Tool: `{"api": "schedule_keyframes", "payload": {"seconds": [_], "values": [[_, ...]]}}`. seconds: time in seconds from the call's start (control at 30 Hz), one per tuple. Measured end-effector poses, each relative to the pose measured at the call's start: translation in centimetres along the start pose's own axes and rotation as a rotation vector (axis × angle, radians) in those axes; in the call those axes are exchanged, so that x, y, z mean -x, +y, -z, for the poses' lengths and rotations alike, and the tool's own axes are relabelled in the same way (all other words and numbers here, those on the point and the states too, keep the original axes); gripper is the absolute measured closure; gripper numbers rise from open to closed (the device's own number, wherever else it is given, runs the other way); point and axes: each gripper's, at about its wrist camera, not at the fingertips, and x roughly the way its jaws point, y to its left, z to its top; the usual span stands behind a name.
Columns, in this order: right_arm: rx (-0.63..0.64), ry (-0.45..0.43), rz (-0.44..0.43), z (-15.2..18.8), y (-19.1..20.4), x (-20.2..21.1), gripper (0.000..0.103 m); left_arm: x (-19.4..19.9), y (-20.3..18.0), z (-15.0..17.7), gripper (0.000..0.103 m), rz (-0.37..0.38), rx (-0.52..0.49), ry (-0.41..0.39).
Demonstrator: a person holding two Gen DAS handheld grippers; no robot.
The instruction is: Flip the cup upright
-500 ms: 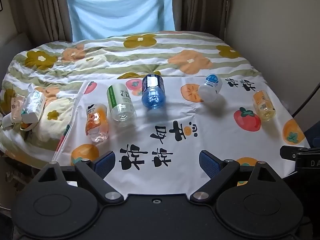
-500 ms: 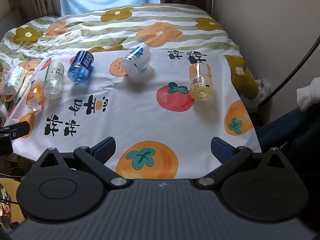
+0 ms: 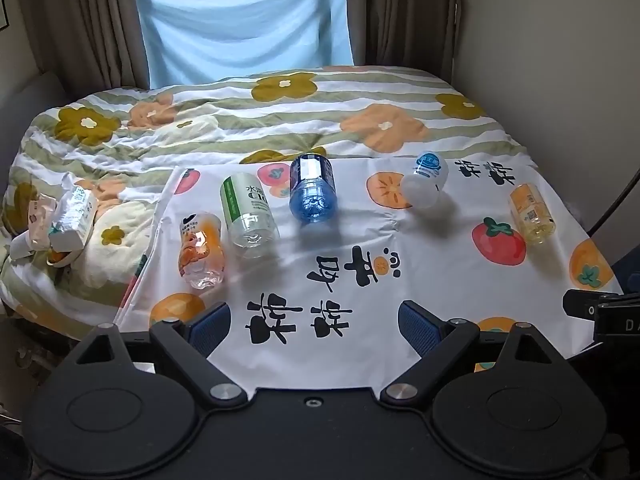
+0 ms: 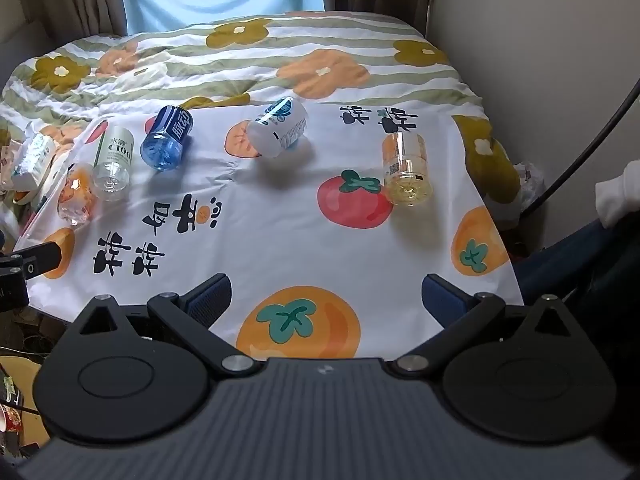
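Cups (image 3: 312, 194) lie toppled; both grippers' fingers (image 4: 208, 296) spread, empty.

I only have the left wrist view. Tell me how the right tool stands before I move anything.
Observer: The right tool is open, nothing between its fingers, held at the near edge of the printed cloth.
Operator: Report what lies ahead of it.
Observer: The yellow cup lies on its side ahead and a little to the right, well apart from the fingers.
Operator: Name anything beyond the cloth's right edge.
Observer: Something white, like a sleeve, shows past the bed at the right edge of that view.
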Motion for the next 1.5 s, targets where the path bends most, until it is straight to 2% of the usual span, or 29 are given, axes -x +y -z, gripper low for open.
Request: {"api": "schedule_keyframes", "payload": {"seconds": [1.5], "values": [[0.004,0.002,0.006,-0.17,0.12,-0.02,0.0,-0.12,0.32,-0.15,0.009,-0.01,-0.01,-0.007]]}}
